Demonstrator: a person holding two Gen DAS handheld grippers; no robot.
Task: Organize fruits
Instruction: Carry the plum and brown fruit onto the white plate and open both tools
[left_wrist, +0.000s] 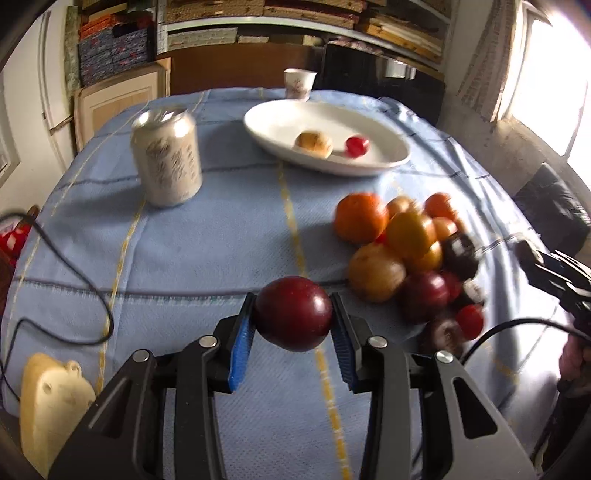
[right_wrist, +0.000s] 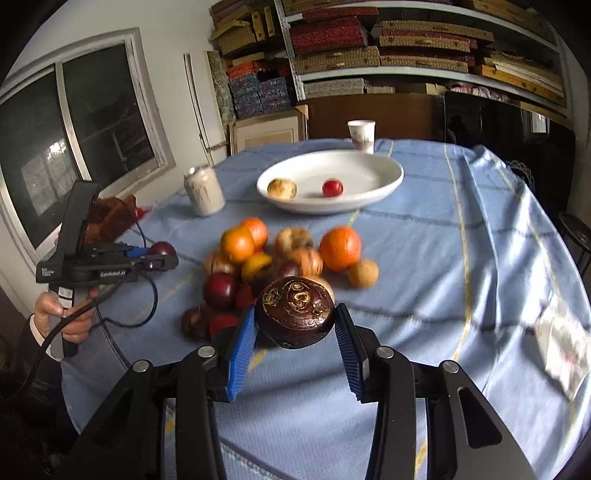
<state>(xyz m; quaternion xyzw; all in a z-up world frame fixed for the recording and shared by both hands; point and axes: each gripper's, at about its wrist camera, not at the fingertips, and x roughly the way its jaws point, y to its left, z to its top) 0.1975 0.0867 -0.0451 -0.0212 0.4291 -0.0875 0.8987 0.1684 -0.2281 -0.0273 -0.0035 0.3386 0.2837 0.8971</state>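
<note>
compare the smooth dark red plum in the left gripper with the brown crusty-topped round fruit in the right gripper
The smooth dark red plum has glossy, unmarked skin; the brown crusty-topped round fruit is dull, with tan scabby rings on top. The plum is egg-shaped, the brown fruit flatter on top. Both are held between blue pads, the plum in the left gripper, the other in the right gripper.

Window (left_wrist: 546, 96) glare blown out; fruit pile (left_wrist: 410, 254) motion-blurred; fisheye edges warped.

A storeroom or workshop doubling as a dining spot: shelving (right_wrist: 424, 51) across the top holds stacked woven boxes; below, a table under a blue cloth (right_wrist: 424, 258), window (right_wrist: 74, 140) at left.
</note>
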